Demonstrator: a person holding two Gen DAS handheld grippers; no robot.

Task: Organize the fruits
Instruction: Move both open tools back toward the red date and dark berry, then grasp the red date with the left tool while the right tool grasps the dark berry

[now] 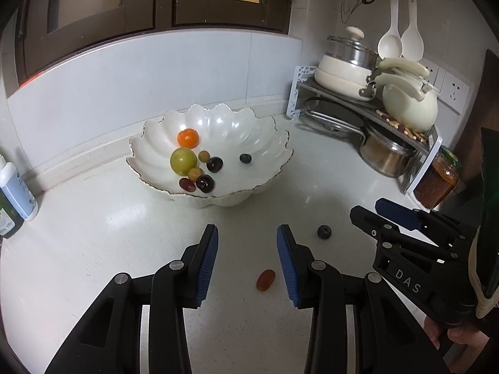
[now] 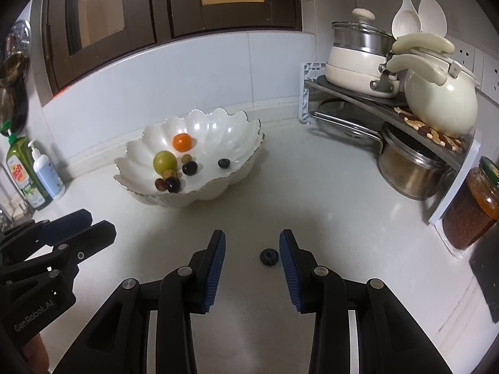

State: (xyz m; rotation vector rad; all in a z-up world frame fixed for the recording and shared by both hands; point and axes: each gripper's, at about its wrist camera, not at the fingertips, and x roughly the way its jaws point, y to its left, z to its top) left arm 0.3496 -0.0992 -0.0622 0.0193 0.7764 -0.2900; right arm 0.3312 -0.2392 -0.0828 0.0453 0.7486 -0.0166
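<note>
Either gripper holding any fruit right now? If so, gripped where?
Nothing held. Left gripper is open over the red fruit; right gripper is open around the blueberry, pads not touching.

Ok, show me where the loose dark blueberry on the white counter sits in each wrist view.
Left wrist view: loose dark blueberry lies right of centre, on the counter between the two grippers.
Right wrist view: same blueberry lies low centre, between the right gripper fingers, near the right-hand one, untouched.
Shared landmark: white scalloped ceramic bowl behind it.

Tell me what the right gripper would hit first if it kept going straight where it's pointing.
Probably the loose blueberry on the countertop, just inside the right gripper's open fingers; otherwise the countertop itself.
</note>
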